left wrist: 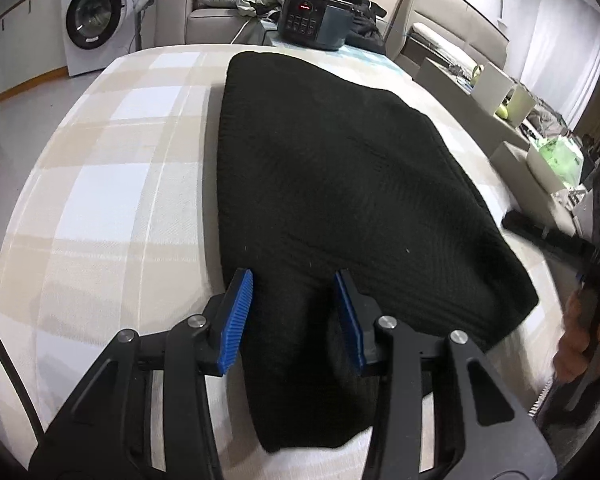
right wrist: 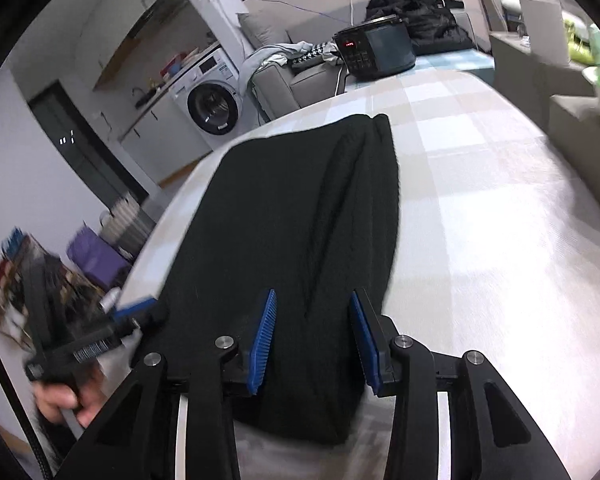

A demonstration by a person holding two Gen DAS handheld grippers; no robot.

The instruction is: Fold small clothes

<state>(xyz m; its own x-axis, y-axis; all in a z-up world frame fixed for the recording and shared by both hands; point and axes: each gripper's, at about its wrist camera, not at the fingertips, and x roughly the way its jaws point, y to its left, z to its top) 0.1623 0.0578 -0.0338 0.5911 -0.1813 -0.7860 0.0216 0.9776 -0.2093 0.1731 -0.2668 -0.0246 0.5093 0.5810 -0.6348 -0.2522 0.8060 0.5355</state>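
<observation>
A black knit garment [left wrist: 340,184] lies flat on the checked surface [left wrist: 112,184]. The left tool [left wrist: 294,292] and right tool [right wrist: 314,312] both hover released over its near edge.

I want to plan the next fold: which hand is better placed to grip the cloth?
Probably left: its tongs open over the black knitted cloth's near corner; the right tongs seem similar.

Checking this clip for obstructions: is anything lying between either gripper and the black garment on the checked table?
Nothing visible. The left gripper and right gripper are both open right over the near edge of the black garment, with only its fabric between the blue pads. The black appliance stands at the table's far end, clear of it.
</observation>
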